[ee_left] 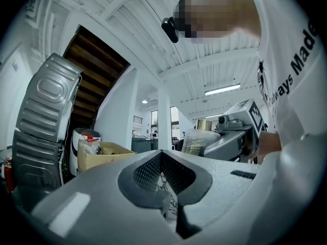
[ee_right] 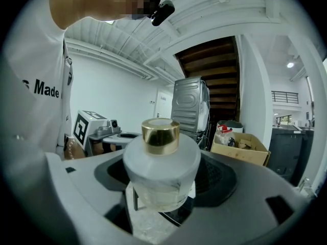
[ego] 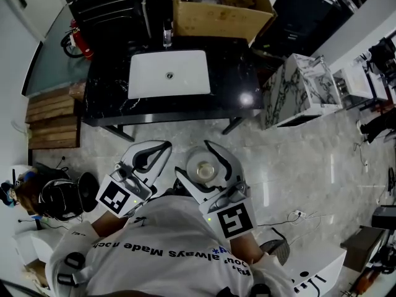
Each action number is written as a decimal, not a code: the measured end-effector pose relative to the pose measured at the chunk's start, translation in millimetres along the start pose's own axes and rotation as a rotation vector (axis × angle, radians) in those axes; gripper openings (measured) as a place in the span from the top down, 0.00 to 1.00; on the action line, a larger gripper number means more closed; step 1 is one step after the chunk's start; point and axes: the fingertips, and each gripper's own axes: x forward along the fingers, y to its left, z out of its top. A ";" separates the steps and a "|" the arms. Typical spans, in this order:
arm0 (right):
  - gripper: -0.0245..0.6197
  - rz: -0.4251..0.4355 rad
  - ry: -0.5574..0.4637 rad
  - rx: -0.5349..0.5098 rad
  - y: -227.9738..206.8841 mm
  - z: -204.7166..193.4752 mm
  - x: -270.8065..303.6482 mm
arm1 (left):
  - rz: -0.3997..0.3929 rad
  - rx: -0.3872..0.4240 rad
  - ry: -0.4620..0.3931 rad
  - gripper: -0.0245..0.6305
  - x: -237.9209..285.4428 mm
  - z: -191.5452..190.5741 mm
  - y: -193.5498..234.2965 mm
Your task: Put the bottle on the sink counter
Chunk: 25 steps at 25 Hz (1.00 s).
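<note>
1. Progress: the pickup looks done. The bottle (ee_right: 161,170) is clamped upright in the right tongs (ego: 202,163), gold cap up. Placement is not yet done.
2. The bottle is in the air over the floor, well short of the black tabletop (ego: 238,79) and its white sink (ego: 168,73).
3. Left tongs (ego: 162,148): closed together, empty, just beside the right.
4. Pose: both are held close to the chest and aimed at the tabletop.

Your shirt (ego: 167,271) carries black print: "always Made" reads clearly, but the words on either side are unclear.
</note>
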 end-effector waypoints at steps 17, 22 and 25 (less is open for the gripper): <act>0.44 -0.022 0.013 0.020 -85.3 -16.0 25.6 | -0.028 -0.026 0.005 0.96 82.7 -12.0 40.1; 0.44 -0.029 0.018 0.025 -139.9 -27.5 25.9 | -0.045 -0.022 0.018 0.96 138.3 -19.1 47.5; 0.44 -0.028 0.021 0.024 -172.2 -31.9 25.7 | -0.053 -0.018 0.025 0.96 171.6 -19.3 50.8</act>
